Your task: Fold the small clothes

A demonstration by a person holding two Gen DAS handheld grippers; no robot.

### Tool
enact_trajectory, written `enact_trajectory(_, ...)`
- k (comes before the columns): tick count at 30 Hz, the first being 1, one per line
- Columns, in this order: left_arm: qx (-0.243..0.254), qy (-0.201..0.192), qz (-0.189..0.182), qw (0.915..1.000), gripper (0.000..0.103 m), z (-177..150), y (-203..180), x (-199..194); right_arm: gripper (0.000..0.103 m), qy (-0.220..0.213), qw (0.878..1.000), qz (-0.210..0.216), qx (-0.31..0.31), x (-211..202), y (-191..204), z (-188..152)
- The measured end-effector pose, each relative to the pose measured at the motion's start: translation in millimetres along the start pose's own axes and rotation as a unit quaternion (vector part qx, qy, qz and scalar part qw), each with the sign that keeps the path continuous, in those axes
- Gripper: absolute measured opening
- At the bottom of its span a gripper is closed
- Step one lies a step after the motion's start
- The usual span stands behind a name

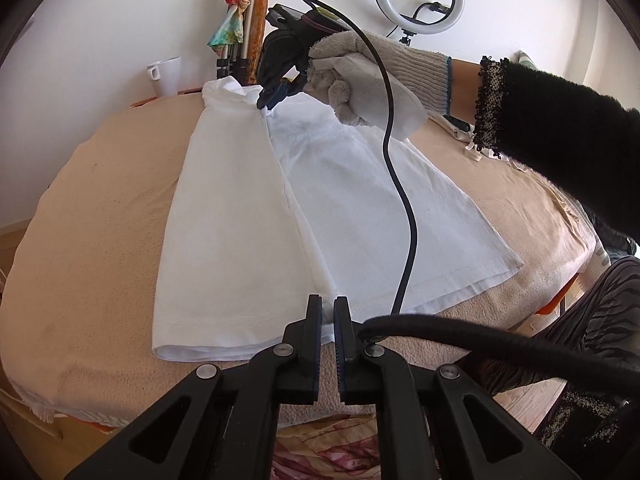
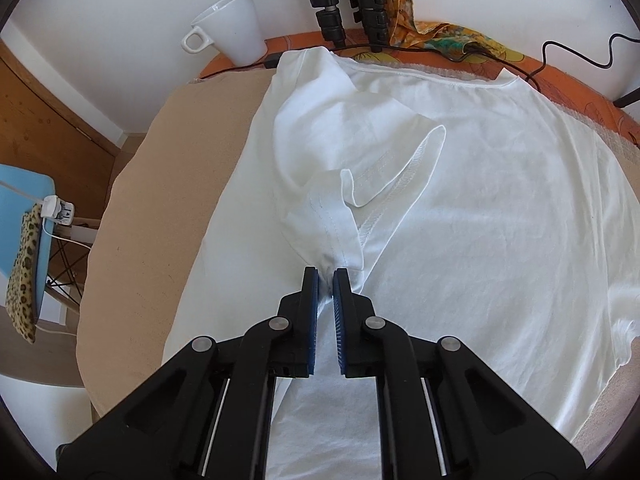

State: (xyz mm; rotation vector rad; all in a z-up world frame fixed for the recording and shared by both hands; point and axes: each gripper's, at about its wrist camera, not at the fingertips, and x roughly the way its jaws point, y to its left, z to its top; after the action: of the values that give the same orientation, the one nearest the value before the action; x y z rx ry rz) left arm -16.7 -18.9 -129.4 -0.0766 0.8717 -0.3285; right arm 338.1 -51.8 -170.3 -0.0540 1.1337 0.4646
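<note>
A white t-shirt (image 1: 304, 200) lies spread along the middle of the beige-covered table (image 1: 100, 208), its left side folded over toward the centre and its hem at the near edge. The left gripper (image 1: 328, 312) sits at that near hem with its fingers almost together and a narrow gap between the pads; I cannot tell whether any cloth is caught there. The right gripper (image 2: 326, 276), held in a gloved hand (image 1: 360, 76) at the far end, is clamped on a bunched fold of the sleeve (image 2: 328, 216), close to a white mug (image 2: 232, 24) on the far edge
</note>
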Motion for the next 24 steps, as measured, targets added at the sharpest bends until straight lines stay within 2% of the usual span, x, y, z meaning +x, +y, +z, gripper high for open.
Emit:
enact_trajectory(3, -0.010, 0.017, -0.001, 0.9998, 0.010, -3, 5, 5, 0.009, -0.023, 0.998, -0.059, -0.022, -7, 6, 4)
enact_trajectory(5, -0.009, 0.014, -0.002, 0.9999, 0.012, -3, 7, 2, 0.009, -0.017, 0.998, -0.051, -0.019, -9, 2, 6)
enact_trajectory(8, -0.003, -0.002, 0.007, 1.0000, 0.013, -2, 8, -7, 0.009, -0.038, 0.998, -0.052, -0.006, -21, -8, 7)
enact_trajectory(9, -0.002, -0.007, 0.011, 0.9999, 0.013, -2, 9, -9, 0.015, -0.042, 0.998, -0.046, 0.002, -23, -12, 9)
enact_trajectory(11, -0.007, -0.014, 0.017, 0.9997, 0.013, -1, 12, -14, 0.033, -0.051, 0.998, -0.034, 0.016, -27, -20, 14)
enact_trajectory(12, -0.010, -0.016, 0.017, 0.9997, 0.013, -1, 13, -16, 0.048, -0.057, 0.998, -0.034, 0.021, -28, -24, 16)
enact_trajectory(13, -0.012, -0.018, 0.019, 0.9996, 0.013, -1, 15, -17, 0.056, -0.060, 0.997, -0.034, 0.025, -28, -27, 19)
enact_trajectory(14, -0.013, -0.020, 0.020, 0.9995, 0.013, -1, 17, -19, 0.060, -0.057, 0.997, -0.035, 0.027, -25, -30, 21)
enact_trajectory(19, -0.013, -0.016, 0.018, 0.9996, 0.015, -2, 17, -19, 0.061, -0.053, 0.997, -0.040, 0.048, -19, -42, 19)
enact_trajectory(24, 0.018, -0.029, 0.041, 0.9986, 0.019, 0, 9, -24, 0.061, -0.082, 0.995, -0.017, 0.059, -58, -54, 3)
